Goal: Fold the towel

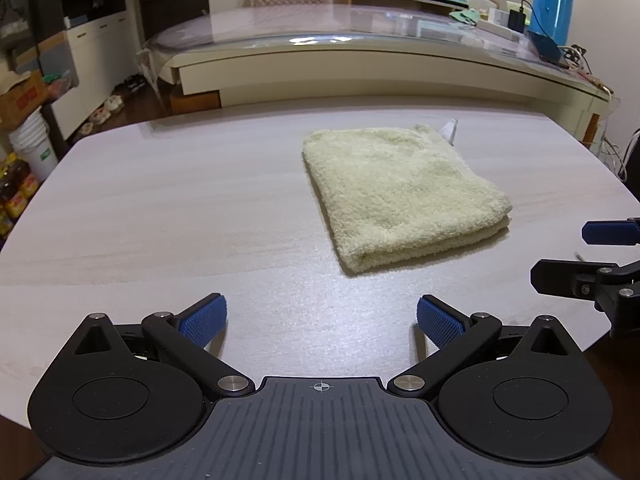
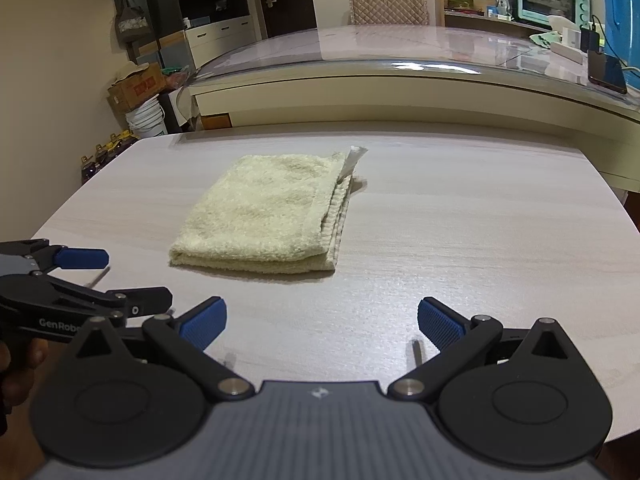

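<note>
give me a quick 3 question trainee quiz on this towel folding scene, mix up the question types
1. True or false: the pale yellow terry towel lies spread out in a single layer on the light wood-grain table.
2. Multiple choice: the left gripper and the right gripper are A) both shut on the towel, B) both open and clear of the towel, C) one open, one shut on the towel.
3. Short answer: what sticks out at the towel's far corner?

Key:
1. False; it is folded into a thick stack.
2. B
3. A small white tag.
</note>
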Available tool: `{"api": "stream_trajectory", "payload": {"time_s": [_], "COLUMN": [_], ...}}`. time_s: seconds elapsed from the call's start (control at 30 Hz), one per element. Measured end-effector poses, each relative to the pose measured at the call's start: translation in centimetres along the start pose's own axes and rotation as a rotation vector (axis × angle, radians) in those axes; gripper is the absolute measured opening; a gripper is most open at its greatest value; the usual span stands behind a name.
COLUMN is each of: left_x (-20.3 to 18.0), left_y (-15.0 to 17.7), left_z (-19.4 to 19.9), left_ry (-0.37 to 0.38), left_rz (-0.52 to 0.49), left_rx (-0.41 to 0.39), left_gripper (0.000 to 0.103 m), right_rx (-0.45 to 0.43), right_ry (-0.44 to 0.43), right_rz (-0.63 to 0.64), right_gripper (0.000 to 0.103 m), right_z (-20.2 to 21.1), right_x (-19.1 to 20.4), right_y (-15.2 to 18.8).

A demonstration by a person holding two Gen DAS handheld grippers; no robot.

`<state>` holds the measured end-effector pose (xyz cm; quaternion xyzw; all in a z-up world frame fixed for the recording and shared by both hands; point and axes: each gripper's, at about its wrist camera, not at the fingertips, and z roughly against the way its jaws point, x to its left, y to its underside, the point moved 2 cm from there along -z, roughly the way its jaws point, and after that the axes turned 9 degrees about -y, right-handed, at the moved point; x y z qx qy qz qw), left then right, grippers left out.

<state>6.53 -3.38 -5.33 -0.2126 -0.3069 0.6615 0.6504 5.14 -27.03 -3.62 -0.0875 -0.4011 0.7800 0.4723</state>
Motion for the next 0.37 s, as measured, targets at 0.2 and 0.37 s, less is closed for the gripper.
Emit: {"api": "stream_trajectory", "payload": {"time_s": [0.2, 0.37], "left_x": [0.2, 0.38], "left_y": [0.17, 0.26], "left_z": [-0.04, -0.02], "left_ry": [-0.002, 0.011], "left_rz": [0.006, 0.019], "left_rx": [0.002, -0.004], "left_gripper": [0.103, 0.103], "right_rx": [0.007, 0.011], "right_ry": [-0.005, -0.011], "right_rz": [0.001, -0.001], "right_gripper": [0.103, 0.103], "right_z": [-0.35, -0.62], "right_x": [0.0, -0.01], "right_y": [0.02, 0.15]}}
